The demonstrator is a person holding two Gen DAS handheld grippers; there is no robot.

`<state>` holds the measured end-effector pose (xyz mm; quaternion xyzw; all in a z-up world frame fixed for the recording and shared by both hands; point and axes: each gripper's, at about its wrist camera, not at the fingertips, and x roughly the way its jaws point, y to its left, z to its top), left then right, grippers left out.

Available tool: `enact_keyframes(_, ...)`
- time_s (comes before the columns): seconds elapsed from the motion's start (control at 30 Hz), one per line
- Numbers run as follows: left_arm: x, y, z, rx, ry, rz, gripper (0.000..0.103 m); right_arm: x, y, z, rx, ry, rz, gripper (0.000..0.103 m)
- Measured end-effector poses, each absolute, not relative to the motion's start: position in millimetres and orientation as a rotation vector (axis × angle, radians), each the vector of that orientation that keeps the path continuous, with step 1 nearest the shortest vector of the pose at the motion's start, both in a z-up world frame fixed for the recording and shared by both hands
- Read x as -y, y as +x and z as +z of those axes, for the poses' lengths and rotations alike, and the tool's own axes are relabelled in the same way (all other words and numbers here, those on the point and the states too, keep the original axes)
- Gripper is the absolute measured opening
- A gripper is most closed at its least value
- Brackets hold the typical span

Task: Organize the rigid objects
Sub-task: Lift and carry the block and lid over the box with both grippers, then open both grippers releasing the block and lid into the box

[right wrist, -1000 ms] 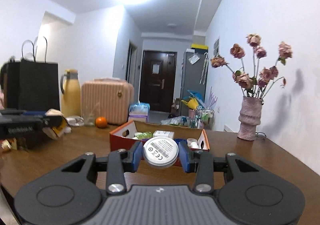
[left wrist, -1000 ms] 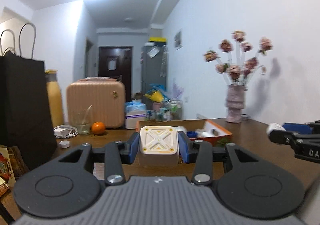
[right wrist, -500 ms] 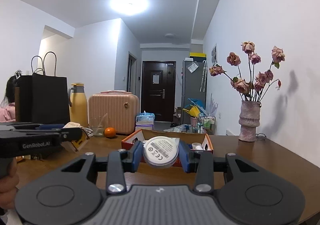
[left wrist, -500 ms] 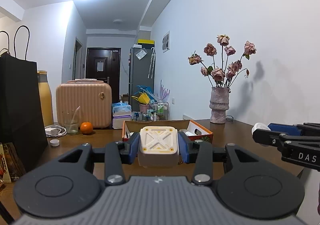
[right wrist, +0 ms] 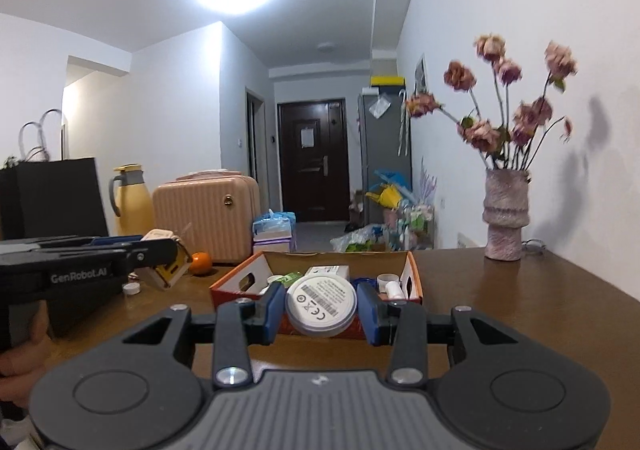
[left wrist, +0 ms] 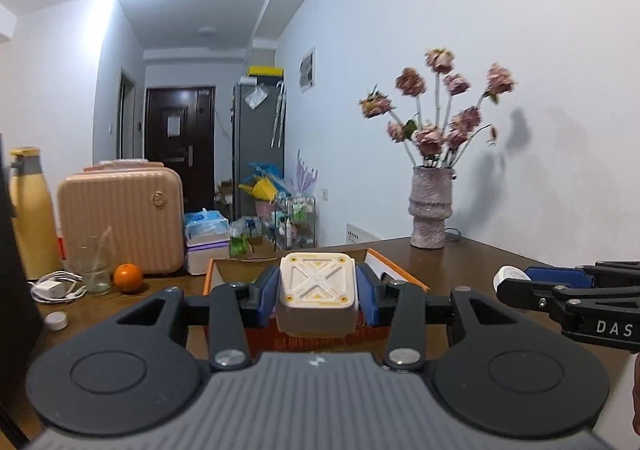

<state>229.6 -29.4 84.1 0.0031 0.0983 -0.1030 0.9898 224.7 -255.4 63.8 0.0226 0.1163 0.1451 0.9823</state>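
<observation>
1. Left gripper clamps a square cream block between its blue pads — raised above the near edge of the orange box.
2. Right gripper grips a round white puck, label up, at the box's 6 o'clock.
3. On the brown table, the open box holds small items.
4. Farther off: an orange at 10 o'clock, a vase of flowers at 2 o'clock.

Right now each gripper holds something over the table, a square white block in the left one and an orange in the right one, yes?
Not quite. The right gripper holds a round white disc, as the right wrist view shows; the orange sits on the table. The left gripper does hold the square white block.
</observation>
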Motion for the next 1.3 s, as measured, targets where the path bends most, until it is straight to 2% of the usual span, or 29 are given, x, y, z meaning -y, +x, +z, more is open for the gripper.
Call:
enact_keyframes(0.2, 45, 338, 92, -0.317, -0.008, -0.211, 0.042, 265, 342, 74, -0.326, 0.056, 0.324, 0.039)
enact_keyframes(0.37, 52, 433, 84, -0.490, -0.042, -0.208, 0.042, 260, 435, 71, -0.437, 0.045, 0.360, 0.039)
enact_keyframes(0.57, 58, 539, 52, -0.736, -0.060, -0.266, 0.042, 265, 549, 44, -0.689, 0.148, 0.403, 0.039)
enact_keyframes(0.73, 71, 600, 17, -0.848, -0.013, -0.232, 0.042, 257, 620, 11, -0.897, 0.162, 0.362, 0.039)
enact_keyframes(0.97, 72, 623, -13, -0.902, -0.015, -0.223, 0.040, 235, 650, -10, -0.953, 0.031, 0.293, 0.039)
enact_keyframes(1.03, 69, 625, -13, -0.909, -0.034, -0.215, 0.042, 230, 655, -11, -0.960, 0.014, 0.287, 0.040)
enact_keyframes(1.1, 63, 623, -8, -0.899, -0.049, -0.214, 0.052, 229, 655, -9, -0.966, 0.017, 0.294, 0.040)
enact_keyframes(1.23, 49, 615, 10, -0.869, -0.045, -0.189, 0.057, 231, 651, -4, -0.976, 0.038, 0.299, 0.040)
enact_keyframes(1.3, 42, 609, 22, -0.861, -0.038, -0.168, 0.065, 232, 644, 6, -0.966, 0.035, 0.289, 0.040)
